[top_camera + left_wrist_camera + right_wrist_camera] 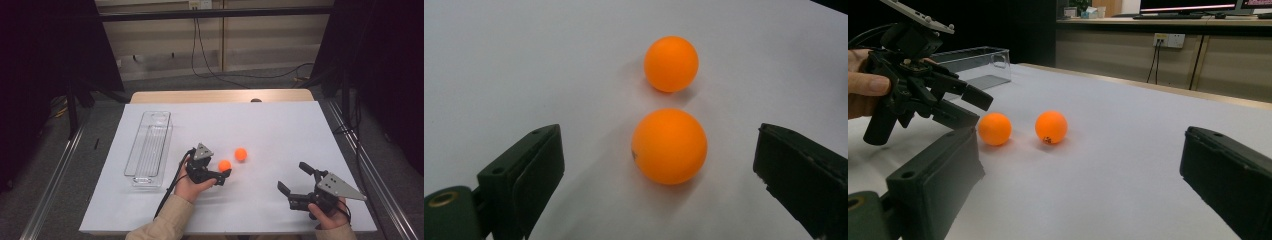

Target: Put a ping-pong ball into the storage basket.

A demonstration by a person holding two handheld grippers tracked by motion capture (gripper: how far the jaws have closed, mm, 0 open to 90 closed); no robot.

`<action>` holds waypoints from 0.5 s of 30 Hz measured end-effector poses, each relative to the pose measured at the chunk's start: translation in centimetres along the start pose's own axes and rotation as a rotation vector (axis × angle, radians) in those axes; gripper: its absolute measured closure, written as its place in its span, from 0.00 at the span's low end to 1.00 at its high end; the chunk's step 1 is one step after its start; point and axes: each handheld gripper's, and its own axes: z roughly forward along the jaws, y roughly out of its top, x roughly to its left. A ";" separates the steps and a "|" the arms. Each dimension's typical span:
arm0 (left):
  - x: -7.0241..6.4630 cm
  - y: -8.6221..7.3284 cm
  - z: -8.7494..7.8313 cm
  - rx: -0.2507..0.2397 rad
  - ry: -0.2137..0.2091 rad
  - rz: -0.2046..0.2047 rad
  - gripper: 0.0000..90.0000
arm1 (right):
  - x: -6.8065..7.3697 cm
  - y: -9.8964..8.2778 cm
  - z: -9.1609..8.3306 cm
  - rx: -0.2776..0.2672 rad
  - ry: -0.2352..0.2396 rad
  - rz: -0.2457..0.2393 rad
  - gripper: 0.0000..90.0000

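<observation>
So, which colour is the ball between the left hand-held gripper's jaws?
Orange, plain; the ball shows best in the left gripper view.

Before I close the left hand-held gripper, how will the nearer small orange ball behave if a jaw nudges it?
The nearer small orange ball is smooth and round on the flat white table, so it will probably roll. It looks light and hollow. It may bump the farther orange ball behind it.

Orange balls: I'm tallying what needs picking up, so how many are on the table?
2. One ball lies between the open jaws of the left claw, not yet gripped; the other ball sits just beyond it on the white table. None seem hidden.
</observation>
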 end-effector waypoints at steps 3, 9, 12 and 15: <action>0.0 0.0 0.1 -0.001 0.000 0.000 0.07 | 0.0 0.0 0.0 0.001 0.000 0.000 0.03; 0.1 0.1 0.3 0.000 0.002 -0.001 0.07 | 0.1 0.0 0.1 0.004 0.002 -0.001 0.03; 0.1 0.1 0.3 -0.001 0.004 -0.005 0.07 | 0.1 0.0 0.1 0.003 0.002 -0.001 0.03; 0.1 0.1 0.4 0.003 0.005 -0.003 0.07 | 0.1 0.0 0.1 0.003 0.002 -0.003 0.03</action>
